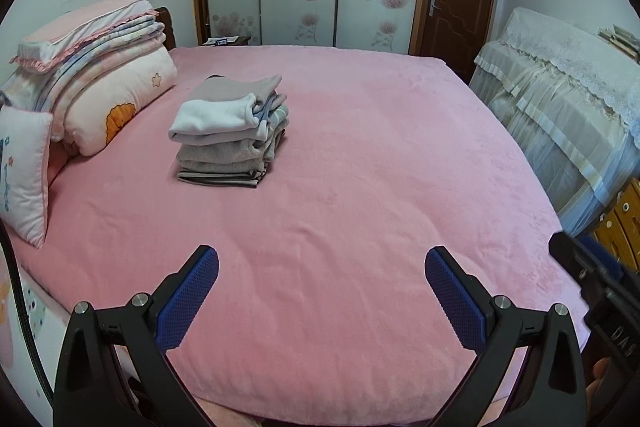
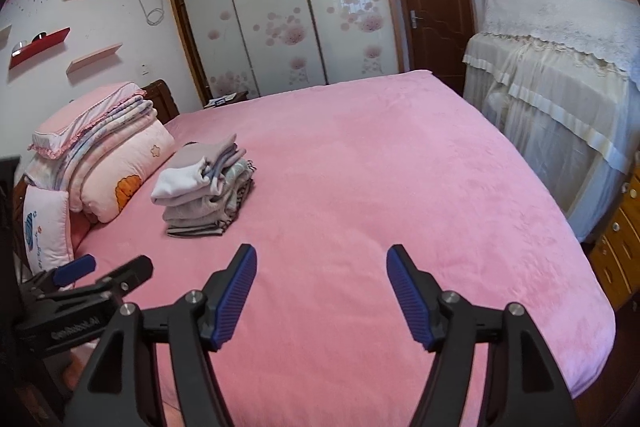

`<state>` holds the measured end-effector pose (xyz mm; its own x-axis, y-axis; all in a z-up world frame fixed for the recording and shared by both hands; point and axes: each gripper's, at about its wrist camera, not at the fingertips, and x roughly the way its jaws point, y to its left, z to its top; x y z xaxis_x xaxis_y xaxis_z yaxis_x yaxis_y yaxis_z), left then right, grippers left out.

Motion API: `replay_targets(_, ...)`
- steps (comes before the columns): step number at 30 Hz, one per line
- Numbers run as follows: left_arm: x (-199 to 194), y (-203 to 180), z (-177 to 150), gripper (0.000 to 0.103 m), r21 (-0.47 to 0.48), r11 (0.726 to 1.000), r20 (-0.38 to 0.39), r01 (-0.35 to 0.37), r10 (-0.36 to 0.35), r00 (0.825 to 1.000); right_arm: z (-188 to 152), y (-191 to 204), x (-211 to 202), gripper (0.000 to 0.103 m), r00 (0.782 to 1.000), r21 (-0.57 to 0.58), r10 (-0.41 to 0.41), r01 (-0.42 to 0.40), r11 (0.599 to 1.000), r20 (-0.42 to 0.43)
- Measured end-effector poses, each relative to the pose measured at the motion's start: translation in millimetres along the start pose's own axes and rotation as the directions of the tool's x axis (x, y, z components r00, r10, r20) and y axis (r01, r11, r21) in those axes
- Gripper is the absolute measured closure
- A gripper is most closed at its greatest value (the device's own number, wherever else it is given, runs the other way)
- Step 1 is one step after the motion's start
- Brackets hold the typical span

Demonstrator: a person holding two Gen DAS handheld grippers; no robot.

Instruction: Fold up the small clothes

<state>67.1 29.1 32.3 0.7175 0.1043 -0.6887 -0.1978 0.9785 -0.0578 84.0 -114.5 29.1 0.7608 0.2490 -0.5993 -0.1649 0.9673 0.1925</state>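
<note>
pink bedspread (image 1: 360,167) carries the folded clothes stack (image 1: 230,131) near the quilts (image 1: 104,83); left gripper (image 1: 322,259) and right gripper (image 2: 322,255), both wide and empty, might topple it if nudged.

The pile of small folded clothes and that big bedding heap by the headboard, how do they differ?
The folded clothes stack is small, grey and white, standing alone mid-bed. The bedding heap is much bulkier, pink and patterned, pushed against the headboard end. Both are folded, resting on the pink bedspread.
</note>
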Motion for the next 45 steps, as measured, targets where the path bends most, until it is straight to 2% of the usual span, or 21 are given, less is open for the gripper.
replay_targets(2,-8,0,-7,0.000,-0.013,1.000,0.007,0.001,-0.001,1.000,-7,-2,-6,0.032,1.000,0.018,0.002,-0.002,1.000,0.001)
replay_targets(9,-20,-8,-22,0.000,0.027,0.999,0.012,0.018,-0.018,1.000,-19,-9,-17,0.030,0.999,0.043,0.008,-0.007,0.999,-0.037)
replay_targets(13,-24,-10,-31,0.000,0.034,0.999,0.024,0.005,-0.006,1.000,-27,-6,-22,0.026,0.999,0.032,0.003,-0.001,1.000,-0.050)
replay_targets(20,-22,-12,-39,0.000,0.033,0.999,0.002,0.006,-0.006,1.000,-35,2,-22,0.025,0.998,-0.016,-0.004,0.002,1.000,-0.067)
replay_targets(45,-26,-16,-45,0.001,0.041,0.999,0.008,0.001,-0.001,1.000,-37,5,-34,0.025,0.999,-0.038,-0.027,0.026,0.999,-0.024)
